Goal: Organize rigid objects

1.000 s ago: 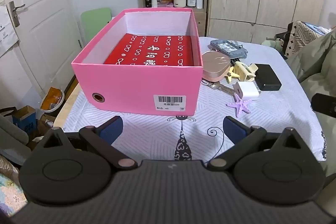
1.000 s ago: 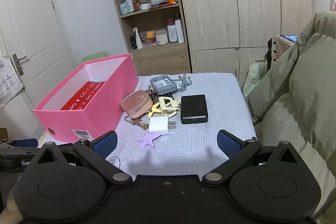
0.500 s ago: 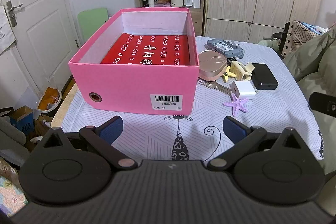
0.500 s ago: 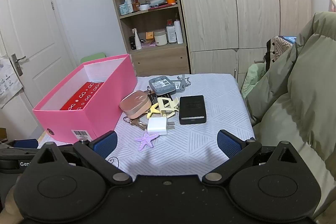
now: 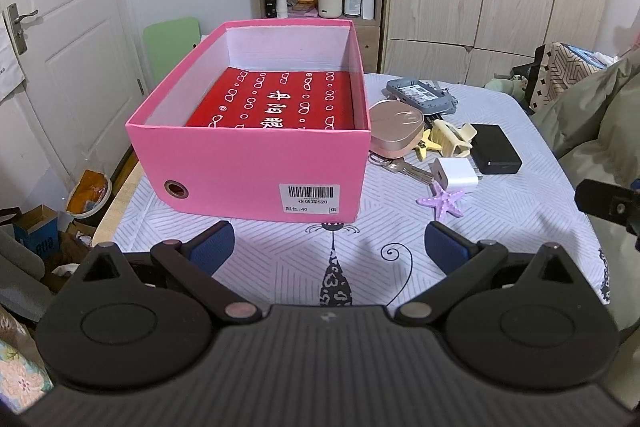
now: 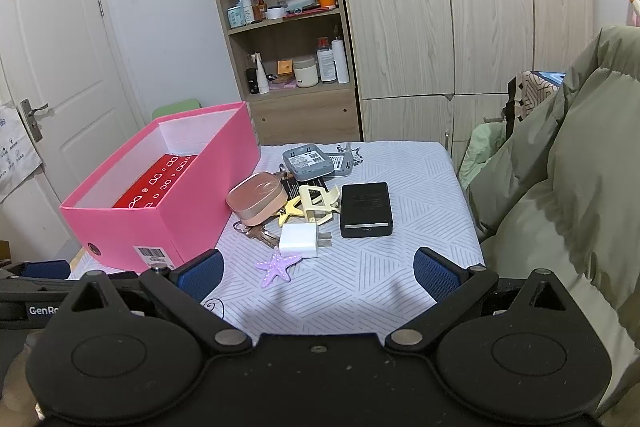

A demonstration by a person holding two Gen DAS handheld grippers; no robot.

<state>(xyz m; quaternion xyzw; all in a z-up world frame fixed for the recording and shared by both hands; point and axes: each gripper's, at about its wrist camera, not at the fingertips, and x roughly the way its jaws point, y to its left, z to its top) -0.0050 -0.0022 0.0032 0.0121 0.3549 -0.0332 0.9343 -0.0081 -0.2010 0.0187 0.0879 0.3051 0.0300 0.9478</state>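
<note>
A pink box [image 5: 248,167] [image 6: 120,227] with a red patterned floor stands on the table's left half. Right of it lies a cluster: a rose-gold case [image 5: 396,131] [image 6: 258,199], a grey device [image 5: 420,95] [image 6: 308,161], a yellow hair clip [image 5: 452,137] [image 6: 316,201], a black power bank [image 5: 494,153] [image 6: 366,209], a white charger [image 5: 456,175] [image 6: 300,241], keys [image 5: 400,167] and a purple starfish [image 5: 444,201] [image 6: 278,265]. My left gripper [image 5: 330,251] is open, facing the box front. My right gripper [image 6: 318,277] is open, short of the starfish.
The white patterned tablecloth [image 5: 360,267] [image 6: 400,283] covers the table. An olive padded jacket [image 6: 568,187] crowds the right edge. Behind stand a shelf unit [image 6: 288,39] and wardrobe doors [image 6: 460,7]; a green chair [image 5: 172,43] and floor clutter [image 5: 60,219] lie left.
Both grippers have drifted slightly; the box and cluster sit a little lower and nearer in the left wrist view. Nothing was picked up or moved.
</note>
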